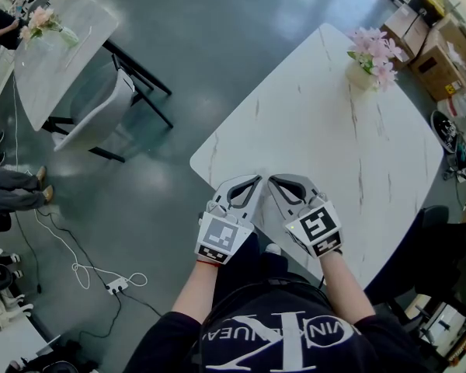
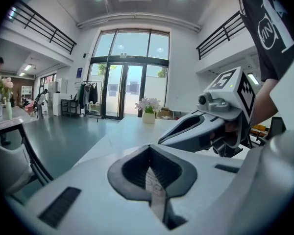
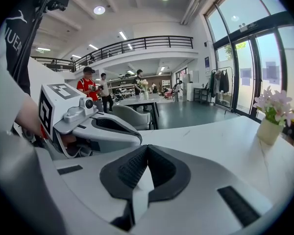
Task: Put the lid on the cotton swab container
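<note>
You hold the left gripper (image 1: 252,183) and the right gripper (image 1: 276,183) side by side at the near edge of the white marble table (image 1: 334,146), their tips angled in toward each other and just apart. In the left gripper view, your left gripper (image 2: 149,150) has its dark ribbed pads pressed together at the tip with nothing between them, and the right gripper (image 2: 186,130) lies just beside it on the right. In the right gripper view, your right gripper (image 3: 147,150) is likewise closed tight on nothing, with the left gripper (image 3: 108,127) lying close at its left. The marker cubes (image 1: 220,235) sit at the back of each tool, just ahead of your wrists. None of the three views shows the cotton swab container or its lid. The tabletop ahead of you carries a vase of pink flowers (image 1: 370,64) at its far corner, well apart from both grippers. Across the grey floor stand a second table (image 1: 54,53) and a chair (image 1: 101,111), and a white cable (image 1: 78,270) trails over the floor to your left.
</note>
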A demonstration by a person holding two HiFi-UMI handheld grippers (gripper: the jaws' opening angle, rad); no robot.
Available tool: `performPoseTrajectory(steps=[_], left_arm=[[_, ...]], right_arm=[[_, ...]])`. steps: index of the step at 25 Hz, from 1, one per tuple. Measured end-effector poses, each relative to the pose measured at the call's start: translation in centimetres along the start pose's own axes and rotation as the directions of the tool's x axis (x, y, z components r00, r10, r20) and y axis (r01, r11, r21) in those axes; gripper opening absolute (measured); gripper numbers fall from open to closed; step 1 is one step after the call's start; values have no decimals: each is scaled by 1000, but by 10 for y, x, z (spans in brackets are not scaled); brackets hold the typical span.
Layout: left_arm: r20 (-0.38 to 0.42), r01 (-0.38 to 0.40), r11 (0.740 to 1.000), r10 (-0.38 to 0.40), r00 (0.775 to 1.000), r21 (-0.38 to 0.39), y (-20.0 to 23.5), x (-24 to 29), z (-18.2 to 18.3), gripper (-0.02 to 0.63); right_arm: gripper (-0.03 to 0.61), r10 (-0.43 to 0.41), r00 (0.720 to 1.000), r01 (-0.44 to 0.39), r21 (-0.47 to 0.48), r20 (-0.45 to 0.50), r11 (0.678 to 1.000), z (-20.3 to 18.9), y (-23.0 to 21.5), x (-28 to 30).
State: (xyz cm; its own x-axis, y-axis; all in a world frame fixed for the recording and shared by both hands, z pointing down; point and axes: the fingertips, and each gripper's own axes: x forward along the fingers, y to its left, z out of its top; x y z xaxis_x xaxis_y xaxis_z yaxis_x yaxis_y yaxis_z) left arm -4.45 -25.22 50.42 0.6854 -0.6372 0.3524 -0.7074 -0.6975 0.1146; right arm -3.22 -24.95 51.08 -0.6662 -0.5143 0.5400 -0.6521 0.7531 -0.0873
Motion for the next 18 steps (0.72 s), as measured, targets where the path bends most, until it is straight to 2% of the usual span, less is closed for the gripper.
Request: performPoseTrajectory(steps=[12, 18], left_arm=[[23, 0, 999, 1, 1000, -53, 2, 0, 1, 5], [35, -5, 994, 9, 999, -109, 3, -2, 3, 5]], right_arm=[[3, 7, 1000, -7, 42, 20, 999, 0, -2, 0], [3, -1, 998, -3, 70, 59, 998, 4, -3, -2]])
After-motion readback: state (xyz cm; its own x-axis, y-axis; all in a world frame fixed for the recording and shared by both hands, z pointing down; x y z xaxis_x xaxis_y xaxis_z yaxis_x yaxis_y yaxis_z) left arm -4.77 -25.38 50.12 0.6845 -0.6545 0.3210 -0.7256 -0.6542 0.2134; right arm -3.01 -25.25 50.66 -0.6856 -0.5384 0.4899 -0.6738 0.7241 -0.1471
